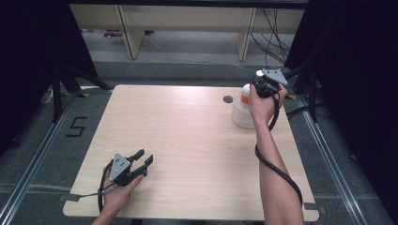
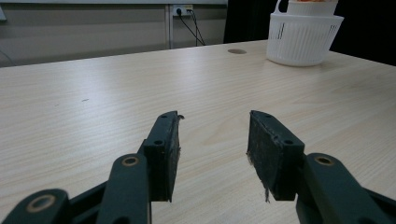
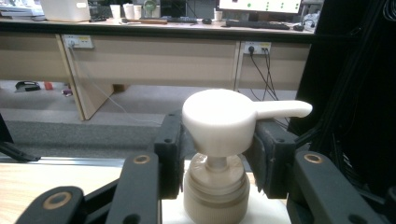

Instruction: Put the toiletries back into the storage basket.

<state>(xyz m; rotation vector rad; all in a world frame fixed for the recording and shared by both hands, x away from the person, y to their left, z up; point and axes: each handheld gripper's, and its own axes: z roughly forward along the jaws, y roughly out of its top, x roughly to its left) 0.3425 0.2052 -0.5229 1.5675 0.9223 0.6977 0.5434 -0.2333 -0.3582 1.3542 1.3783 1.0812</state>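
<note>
The right claw [image 1: 261,89] was at the far right of the worktop [image 1: 187,140], set around the white pump head [image 3: 224,121] of a dispenser bottle [image 1: 242,110]. In the right gripper view its two jaws stood one on each side of the pump head, about half closed, the pads against or just beside it; whether they pressed on it could not be told. The spout pointed to the right of that view, above the beige collar [image 3: 215,186]. In the left gripper view the bottle stood in a white ribbed basket [image 2: 302,42] near a round hole [image 1: 228,99] in the worktop. The left claw [image 1: 143,159] lay low over the near left of the worktop, jaws apart and empty.
</note>
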